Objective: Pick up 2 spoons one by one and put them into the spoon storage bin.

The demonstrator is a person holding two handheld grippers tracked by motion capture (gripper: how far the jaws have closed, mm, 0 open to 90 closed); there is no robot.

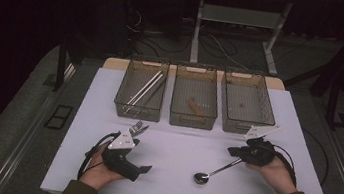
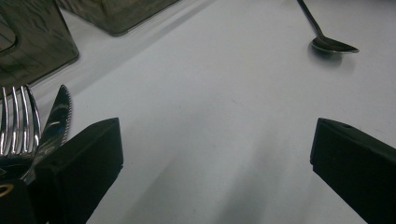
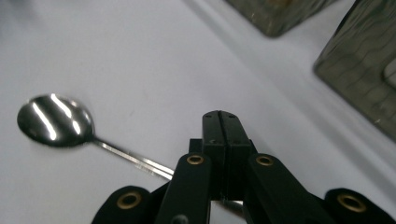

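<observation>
A metal spoon [image 1: 210,173] lies on the white table [image 1: 173,188], its bowl toward the front, handle running up to my right gripper [image 1: 233,151]. In the right gripper view those jaws stand shut together over the table, and the spoon [image 3: 56,121] has its handle passing under them, not between the tips. My left gripper [image 1: 138,150] rests at the front left, open with nothing between its jaws [image 2: 215,154]. A fork [image 2: 18,121] and a knife [image 2: 56,116] sit just outside its left jaw, seen as the fork and knife [image 1: 138,127] in the high view.
Three clear bins stand in a row at the back: the left bin [image 1: 139,105] holds long pale sticks, the middle bin [image 1: 193,115] a small wooden piece, the right bin [image 1: 246,121] next to nothing. The table's front edge is close to both hands.
</observation>
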